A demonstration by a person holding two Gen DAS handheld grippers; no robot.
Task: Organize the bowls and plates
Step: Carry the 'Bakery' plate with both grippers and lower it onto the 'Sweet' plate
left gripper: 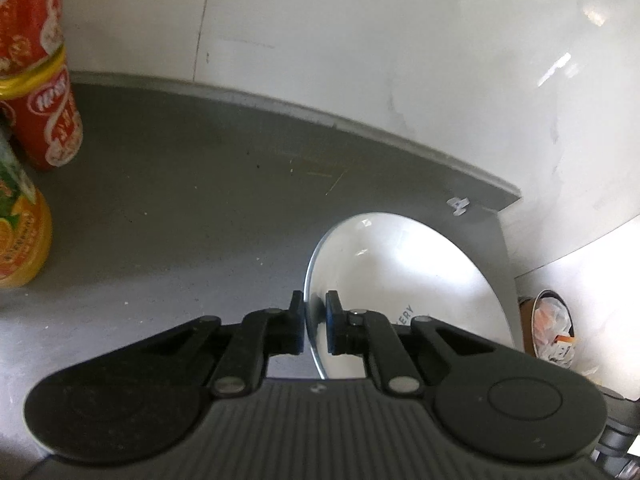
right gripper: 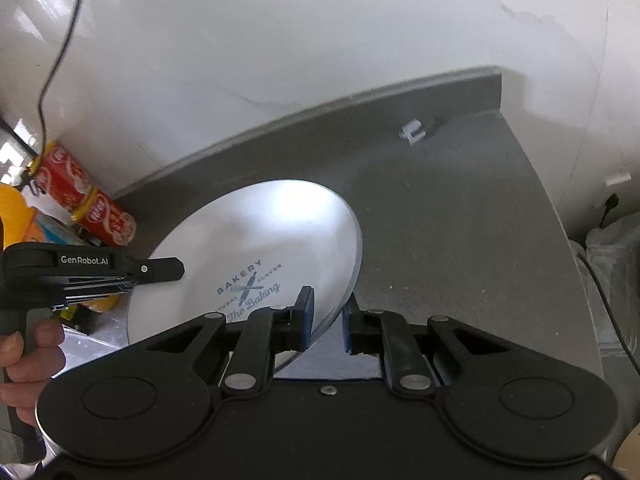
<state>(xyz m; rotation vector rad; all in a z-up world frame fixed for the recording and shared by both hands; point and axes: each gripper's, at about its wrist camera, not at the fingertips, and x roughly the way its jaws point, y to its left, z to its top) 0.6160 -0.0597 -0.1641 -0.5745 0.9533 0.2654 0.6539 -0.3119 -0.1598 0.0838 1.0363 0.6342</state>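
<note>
A white plate printed with "BAKERY" is held tilted above the grey counter. My left gripper is shut on its left rim, with the rim edge-on between the pads. In the right wrist view the plate faces the camera and the left gripper clamps its left edge. My right gripper is open. Its fingers straddle the plate's right rim, one over the printed face and one behind the edge.
Red cans and an orange bottle stand at the counter's left end, by the white wall. A small white clip lies near the back right corner. Past the counter's right edge sits a bin. A hand holds the left gripper.
</note>
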